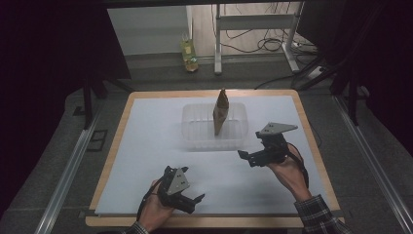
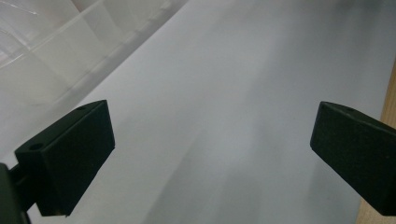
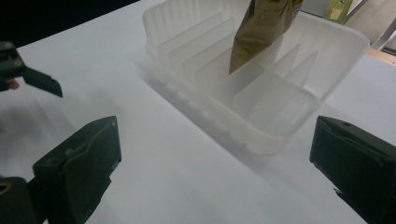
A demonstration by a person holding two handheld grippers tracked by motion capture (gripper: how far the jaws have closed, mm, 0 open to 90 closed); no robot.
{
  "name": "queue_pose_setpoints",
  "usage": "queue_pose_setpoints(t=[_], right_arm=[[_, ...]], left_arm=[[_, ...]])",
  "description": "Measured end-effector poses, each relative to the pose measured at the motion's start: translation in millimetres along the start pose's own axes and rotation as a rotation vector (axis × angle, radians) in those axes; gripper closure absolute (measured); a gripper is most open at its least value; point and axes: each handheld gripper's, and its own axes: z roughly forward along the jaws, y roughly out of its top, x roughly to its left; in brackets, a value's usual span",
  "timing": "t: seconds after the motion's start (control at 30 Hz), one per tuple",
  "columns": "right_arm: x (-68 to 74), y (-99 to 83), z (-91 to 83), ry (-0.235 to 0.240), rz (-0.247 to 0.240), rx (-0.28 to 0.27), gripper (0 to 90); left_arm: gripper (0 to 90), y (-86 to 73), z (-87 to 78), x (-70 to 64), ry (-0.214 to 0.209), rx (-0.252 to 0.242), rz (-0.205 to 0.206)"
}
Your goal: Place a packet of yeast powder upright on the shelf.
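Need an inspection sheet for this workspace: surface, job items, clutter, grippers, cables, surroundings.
Surface: white sheet on a wood-edged table.
Job's things: clear plastic rack with divider slots; brown paper pouch standing upright in a slot.
Clutter: nothing seen.
Grippers: left gripper open, over the near edge; right gripper open, beside the rack's right end, holding nothing.
Cables: one trails from each gripper along the wrist; loose cables on the floor behind.
Surroundings: bottle on the floor, metal frame legs, dark curtains.
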Motion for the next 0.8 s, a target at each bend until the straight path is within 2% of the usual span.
queue_pose_setpoints(t=[0.33,0.8], right_arm=[[4.1,-28.3,-17.8,-0.025,-0.032,-0.02,0.2],[12.1,-73.6,-37.1,-0.077,-0.061,0.024,0.0]], left_arm=[[0.0,-0.5,0.5,-0.1,-0.003,-0.002,-0.003],[0.0,-2.1,0.1,-0.5,0.006,0.007,-0.011]])
